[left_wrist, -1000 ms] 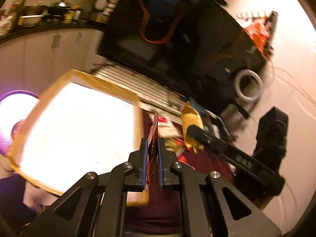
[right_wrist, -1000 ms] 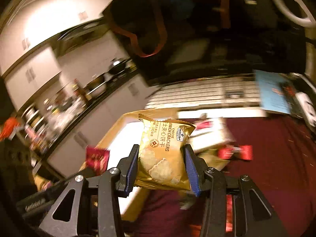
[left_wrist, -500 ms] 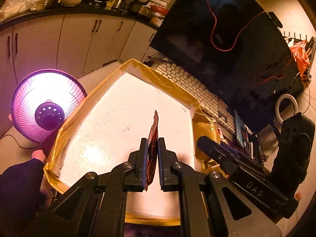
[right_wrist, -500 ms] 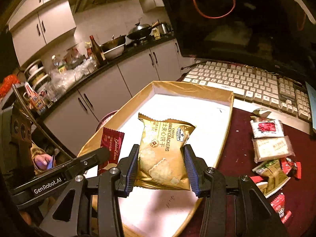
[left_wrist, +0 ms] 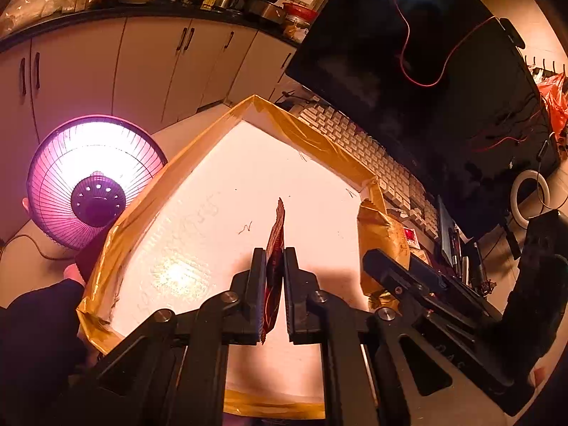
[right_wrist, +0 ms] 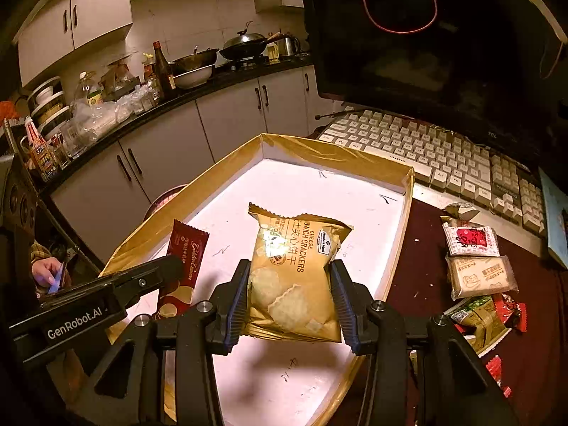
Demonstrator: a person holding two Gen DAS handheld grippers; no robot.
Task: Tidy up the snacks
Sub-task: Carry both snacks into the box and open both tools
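My left gripper (left_wrist: 274, 266) is shut on a thin dark-red snack packet (left_wrist: 276, 245), held edge-on above the white tray (left_wrist: 284, 124) with gold-taped walls. The packet also shows in the right wrist view (right_wrist: 186, 259), with the left gripper (right_wrist: 167, 266) at its side. My right gripper (right_wrist: 289, 284) is shut on a gold cheese sandwich crackers bag (right_wrist: 294, 269), held over the tray (right_wrist: 337, 158). That gold bag (left_wrist: 381, 230) shows at the right in the left wrist view. The tray floor is bare white.
Several loose snack packets (right_wrist: 477, 273) lie on the maroon mat right of the tray. A white keyboard (right_wrist: 443, 149) and a dark monitor (right_wrist: 443, 35) stand behind. A glowing purple heater (left_wrist: 92, 181) sits left of the tray. Kitchen cabinets (right_wrist: 230, 113) lie beyond.
Both grippers have swung left from the mat to above the tray, each still holding its packet. In the last half second they moved only slightly further over the tray.
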